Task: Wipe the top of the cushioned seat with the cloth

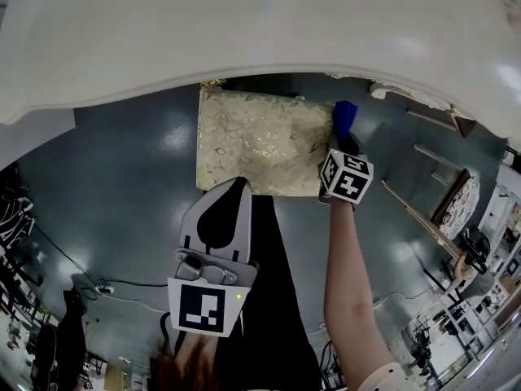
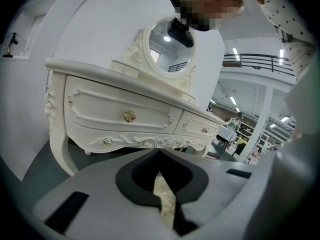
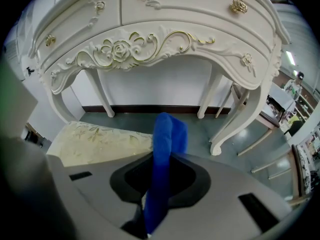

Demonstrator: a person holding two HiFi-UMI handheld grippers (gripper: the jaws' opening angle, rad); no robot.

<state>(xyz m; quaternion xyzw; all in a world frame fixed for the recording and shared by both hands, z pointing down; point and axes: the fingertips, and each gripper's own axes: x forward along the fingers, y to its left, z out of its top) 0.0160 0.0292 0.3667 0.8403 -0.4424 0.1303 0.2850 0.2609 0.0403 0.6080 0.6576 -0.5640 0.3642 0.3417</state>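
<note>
The cushioned seat (image 1: 264, 141) is cream with a gold leaf pattern and stands on the floor just in front of the white dressing table. My right gripper (image 1: 342, 141) is at the seat's right edge, shut on a blue cloth (image 1: 344, 119) that sticks up past its jaws. In the right gripper view the cloth (image 3: 165, 149) is pinched between the jaws, and the seat (image 3: 97, 141) lies low to the left. My left gripper (image 1: 240, 184) hovers at the seat's near edge, shut and holding nothing. A strip of the seat (image 2: 167, 199) shows through its jaws.
The white dressing table top (image 1: 244, 31) overhangs the far side of the seat. Its curved legs (image 3: 235, 119) stand close to the right of the cloth. Pale wooden furniture parts (image 1: 440, 161) lie on the floor at the right. Cables (image 1: 106, 287) trail at the near left.
</note>
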